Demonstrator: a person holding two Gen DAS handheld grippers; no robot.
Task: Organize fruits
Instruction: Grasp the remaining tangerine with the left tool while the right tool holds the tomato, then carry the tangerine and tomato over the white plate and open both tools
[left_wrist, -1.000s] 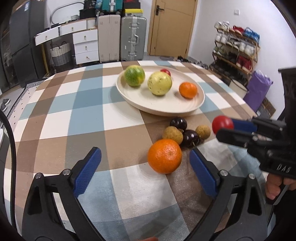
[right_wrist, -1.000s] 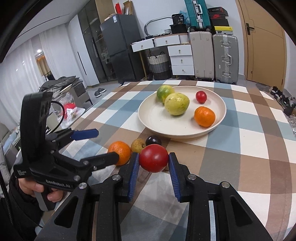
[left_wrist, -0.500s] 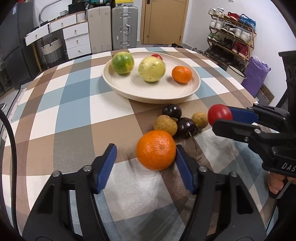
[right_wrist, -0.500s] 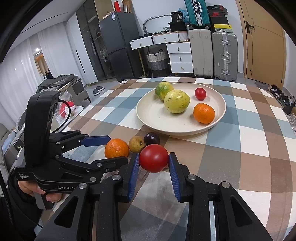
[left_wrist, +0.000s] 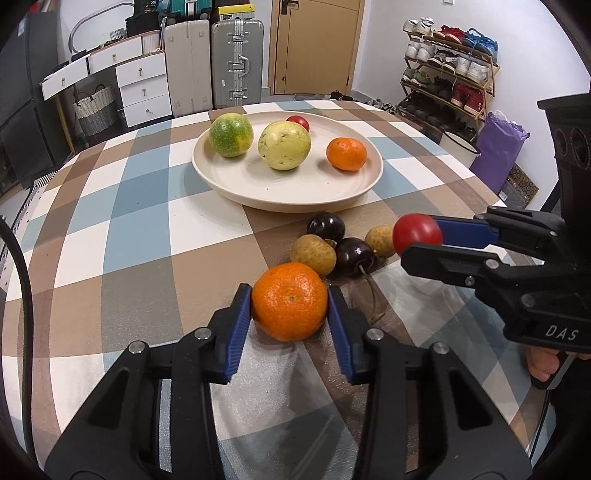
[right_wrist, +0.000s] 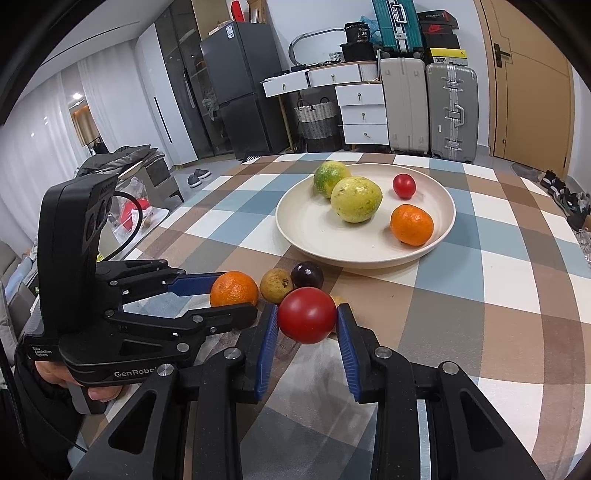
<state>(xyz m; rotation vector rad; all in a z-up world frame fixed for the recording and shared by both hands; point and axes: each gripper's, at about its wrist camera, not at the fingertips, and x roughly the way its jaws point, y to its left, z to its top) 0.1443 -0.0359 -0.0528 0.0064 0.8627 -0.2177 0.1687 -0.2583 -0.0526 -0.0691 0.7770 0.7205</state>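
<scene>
Gripping an orange (left_wrist: 290, 305) between the blue pads of our left gripper (left_wrist: 290, 301), we are holding it low over the checked cloth of the bench (left_wrist: 122, 236), its underside seeming to rest on the cloth. Our right gripper (right_wrist: 306, 320) is clamping a red tomato (right_wrist: 306, 314) between its own fingers (right_wrist: 266, 343), and in the left wrist view we are seeing that tomato raised clear of the cloth, just right of a small cluster of fruit. That cluster is lying between us and the cream plate (left_wrist: 295, 197): two dark plums (left_wrist: 327, 227) and two brownish longans (left_wrist: 313, 254), packed close together and touching one another, with the nearest longan sitting just behind the orange. On the plate we are counting four pieces, well apart from the cluster: a green-and-yellow fruit (left_wrist: 231, 134) at the back left, a pale yellow fruit (left_wrist: 284, 145) beside it, a second small tomato (left_wrist: 298, 122) peeking out behind that one, and a smaller orange (left_wrist: 346, 154) near the right rim. Beyond the bench, two suitcases (left_wrist: 236, 62) and a white chest of drawers (left_wrist: 142, 88) are standing against the far wall, and a shoe rack (left_wrist: 443, 77) is filling the corner to the right of the wooden door (left_wrist: 314, 48).
</scene>
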